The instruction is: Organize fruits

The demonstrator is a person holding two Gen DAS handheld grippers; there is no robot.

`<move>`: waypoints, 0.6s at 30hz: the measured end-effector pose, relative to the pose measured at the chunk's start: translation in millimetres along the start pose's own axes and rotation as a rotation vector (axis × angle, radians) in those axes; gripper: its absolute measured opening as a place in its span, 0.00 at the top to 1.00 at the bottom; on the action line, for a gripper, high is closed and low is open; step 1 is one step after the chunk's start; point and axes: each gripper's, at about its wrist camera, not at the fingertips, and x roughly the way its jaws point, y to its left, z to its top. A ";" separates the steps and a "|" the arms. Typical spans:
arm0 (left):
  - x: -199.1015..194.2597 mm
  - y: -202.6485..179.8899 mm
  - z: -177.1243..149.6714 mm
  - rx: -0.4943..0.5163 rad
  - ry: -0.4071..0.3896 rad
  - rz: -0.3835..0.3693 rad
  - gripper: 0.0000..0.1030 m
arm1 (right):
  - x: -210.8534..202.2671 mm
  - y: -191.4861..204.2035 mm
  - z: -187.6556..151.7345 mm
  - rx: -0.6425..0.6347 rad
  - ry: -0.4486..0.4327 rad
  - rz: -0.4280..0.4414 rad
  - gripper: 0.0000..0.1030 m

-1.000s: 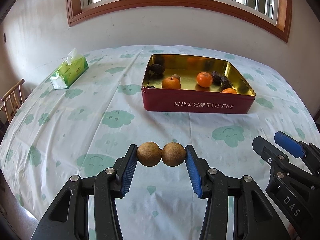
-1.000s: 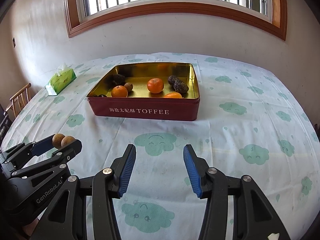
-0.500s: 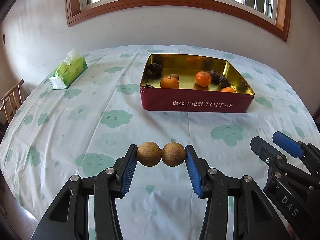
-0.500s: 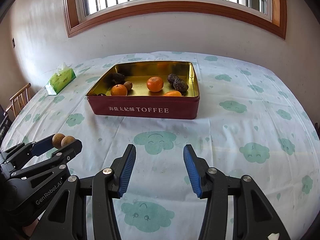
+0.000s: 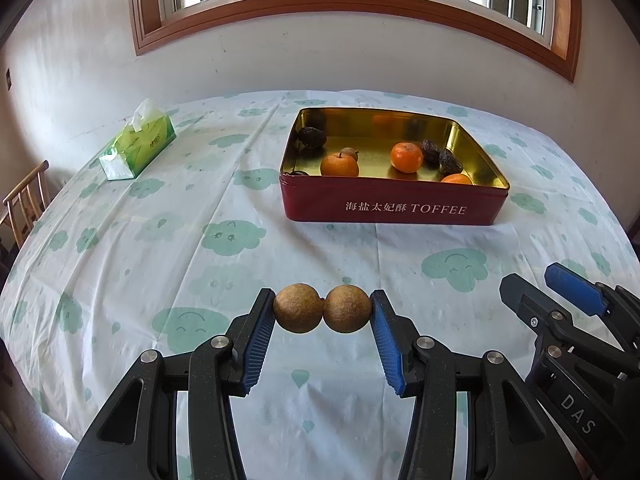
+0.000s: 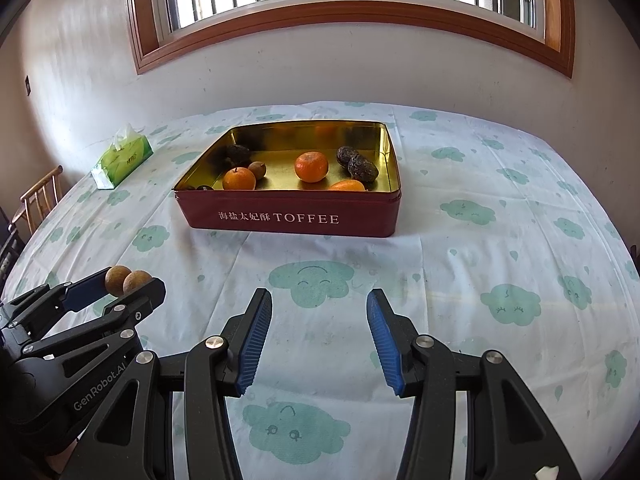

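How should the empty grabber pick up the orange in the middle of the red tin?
Probably from straight above, with the right gripper open and its fingers closing on the two round sides of the middle orange. It sits alone on the gold floor of the red tin, whose walls block a sideways reach. The dark fruits lie close on its right.

Both views are taken from low above the worktop (image 5: 120,240), faced toward the toffee tin (image 5: 394,210) and the window wall beyond it. The left view is set left of the tin, the right view nearly straight before it. The tin, tissue box (image 6: 122,158) and each opposite hand-held gripper are shared
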 end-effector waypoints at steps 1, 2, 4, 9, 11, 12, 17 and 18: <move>0.0 0.3 -0.1 -0.001 -0.001 0.001 0.52 | 0.3 0.4 0.0 0.000 0.000 0.000 0.54; 0.0 0.2 0.0 -0.001 -0.001 -0.001 0.52 | 0.8 0.8 -0.8 0.000 0.001 0.000 0.54; -0.1 0.3 0.0 0.000 -0.003 0.003 0.52 | 0.9 1.0 -1.5 0.000 0.001 -0.001 0.54; -3.0 -2.2 -0.6 0.008 -0.030 0.022 0.52 | 1.6 1.6 -1.9 -0.001 0.003 -0.001 0.54; -3.4 -2.7 -0.7 0.010 -0.033 0.022 0.52 | 1.9 2.1 -2.3 -0.001 0.003 -0.001 0.54; -3.4 -2.7 -0.7 0.010 -0.035 0.022 0.52 | 1.9 2.1 -2.2 -0.001 0.003 -0.001 0.54; -3.2 -3.3 -0.2 0.012 -0.032 0.015 0.52 | 2.0 1.8 -1.9 -0.002 0.004 0.000 0.54; -3.0 -3.4 -0.2 0.010 -0.029 0.013 0.52 | 2.2 1.9 -2.6 -0.002 0.004 0.001 0.54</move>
